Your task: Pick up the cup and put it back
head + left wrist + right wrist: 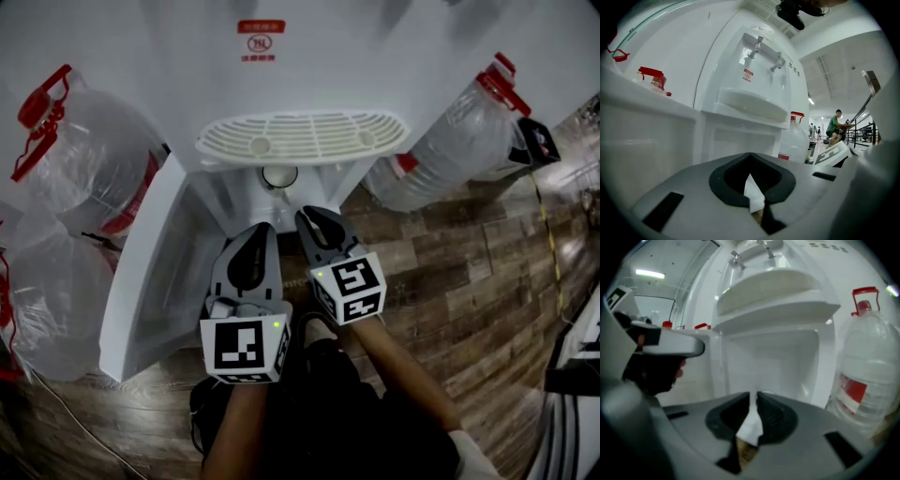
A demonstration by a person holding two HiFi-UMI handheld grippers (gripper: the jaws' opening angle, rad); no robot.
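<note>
Both of my grippers are low in front of the water dispenser point(281, 56), side by side and pointing into the open compartment point(773, 362) under the drip tray point(302, 136). My left gripper point(261, 230) has its jaws closed, the dark tips meeting with nothing held between them, and in its own view point(750, 155) only the dispenser's white front rises beyond them. My right gripper point(309, 216) sits just beside it, a touch further forward, and its jaws point(753, 397) stand barely apart: a thin slit, with nothing caught in it. The cup point(279, 176) is ahead of both tips, inside that compartment, tucked under the front edge of the tray. It lies forward and a little left of my right gripper's tips, forward and slightly right of my left one's, and neither touches it. Off to the right of my right gripper a big water bottle point(867, 371) with a red handle stands on the wooden floor point(450, 272), and more bottles point(84, 150) stand well out to the left of my left gripper.
</note>
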